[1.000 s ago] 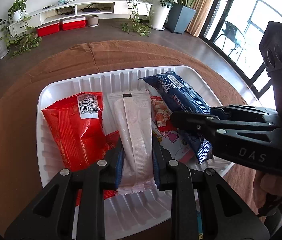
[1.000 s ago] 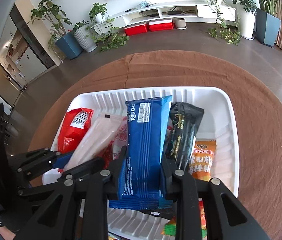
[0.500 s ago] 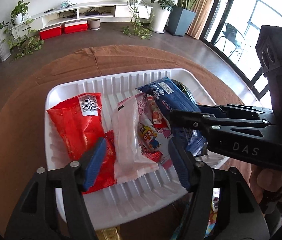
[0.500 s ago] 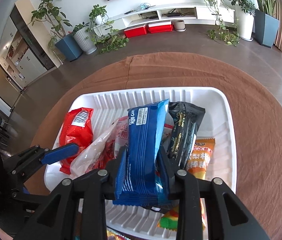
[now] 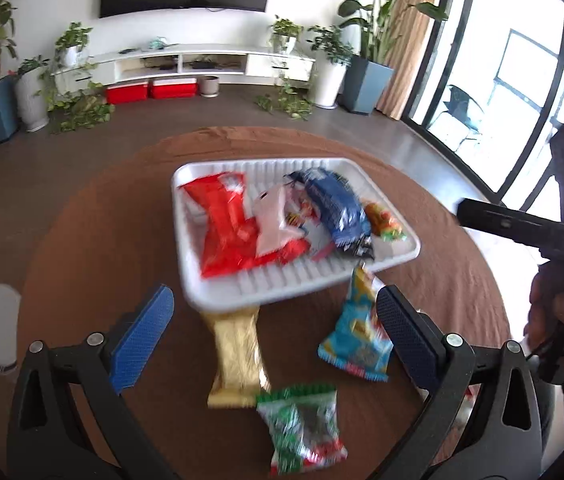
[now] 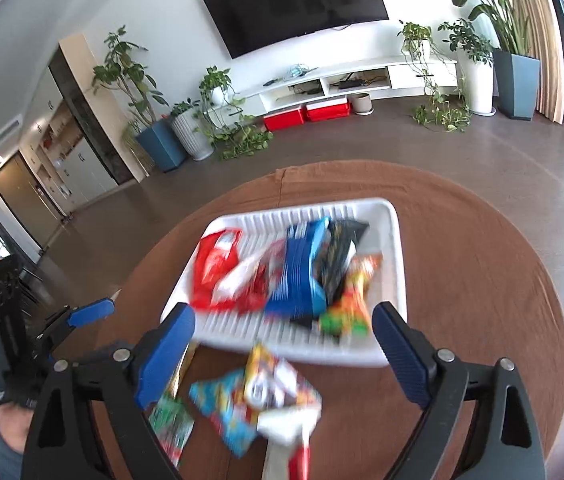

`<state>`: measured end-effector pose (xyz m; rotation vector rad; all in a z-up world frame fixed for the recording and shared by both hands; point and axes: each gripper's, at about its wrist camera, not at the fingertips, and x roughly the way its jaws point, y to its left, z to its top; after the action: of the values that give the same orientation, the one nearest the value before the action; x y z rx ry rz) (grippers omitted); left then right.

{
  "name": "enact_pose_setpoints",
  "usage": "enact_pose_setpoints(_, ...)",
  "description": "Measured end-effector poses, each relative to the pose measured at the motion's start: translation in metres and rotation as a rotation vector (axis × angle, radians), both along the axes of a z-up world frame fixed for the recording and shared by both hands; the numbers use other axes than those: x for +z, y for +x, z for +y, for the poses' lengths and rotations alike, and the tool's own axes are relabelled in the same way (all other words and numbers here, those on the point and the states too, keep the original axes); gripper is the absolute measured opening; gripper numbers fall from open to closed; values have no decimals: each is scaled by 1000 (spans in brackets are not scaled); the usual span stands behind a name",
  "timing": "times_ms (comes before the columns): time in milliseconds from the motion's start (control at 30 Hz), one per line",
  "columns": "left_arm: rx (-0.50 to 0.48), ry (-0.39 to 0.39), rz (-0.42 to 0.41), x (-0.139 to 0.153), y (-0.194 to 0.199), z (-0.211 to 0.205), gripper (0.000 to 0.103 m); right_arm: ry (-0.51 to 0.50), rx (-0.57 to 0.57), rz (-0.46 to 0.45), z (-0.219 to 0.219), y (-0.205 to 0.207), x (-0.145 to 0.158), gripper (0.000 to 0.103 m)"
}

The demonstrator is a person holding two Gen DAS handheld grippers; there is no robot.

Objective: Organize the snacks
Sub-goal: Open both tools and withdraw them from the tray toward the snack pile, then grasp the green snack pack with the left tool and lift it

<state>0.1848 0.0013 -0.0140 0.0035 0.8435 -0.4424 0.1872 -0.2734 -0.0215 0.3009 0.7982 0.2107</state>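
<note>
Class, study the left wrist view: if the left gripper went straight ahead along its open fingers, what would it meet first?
Probably the gold packet on the brown tablecloth, which lies between the left gripper fingers' line; beyond it, the white tray. Depth is unclear.

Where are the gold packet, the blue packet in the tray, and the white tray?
gold packet [image 5: 237, 354]: left wrist view, mid-wrapper.
blue packet [image 5: 336, 208]: left wrist view, middle of its face.
white tray [image 6: 396, 276]: right wrist view, bare right wall.
</note>
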Motion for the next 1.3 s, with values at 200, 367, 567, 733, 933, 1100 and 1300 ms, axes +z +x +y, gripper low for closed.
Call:
enact_pose_setpoints(200,45,6,118,-38,-56,10,103,10,-59,28,-2,-74,-23,92)
enact_pose_setpoints(367,54,52,163,-67,-81,2,103,13,-67,79,12,-115,-47,92)
enact_pose_setpoints(567,34,107,146,-71,-83,-14,103,6,-58,103,19,-130,-54,92)
enact_pose_setpoints(733,30,174,167,-75,-68,-23,103,-1,-44,106,25,-136,-57,92)
enact_pose_setpoints(933,24,242,190,-86,-52,-29,100,-20,-17,117,35,-138,-62,92)
enact_pose_setpoints(1100,5,261,214,-97,-46,-30,88,-25,-17,116,36,-138,-62,92)
enact_pose_setpoints(1300,-20,263,212,-99,-37,-34,77,-31,-14,125,38,-137,-63,92)
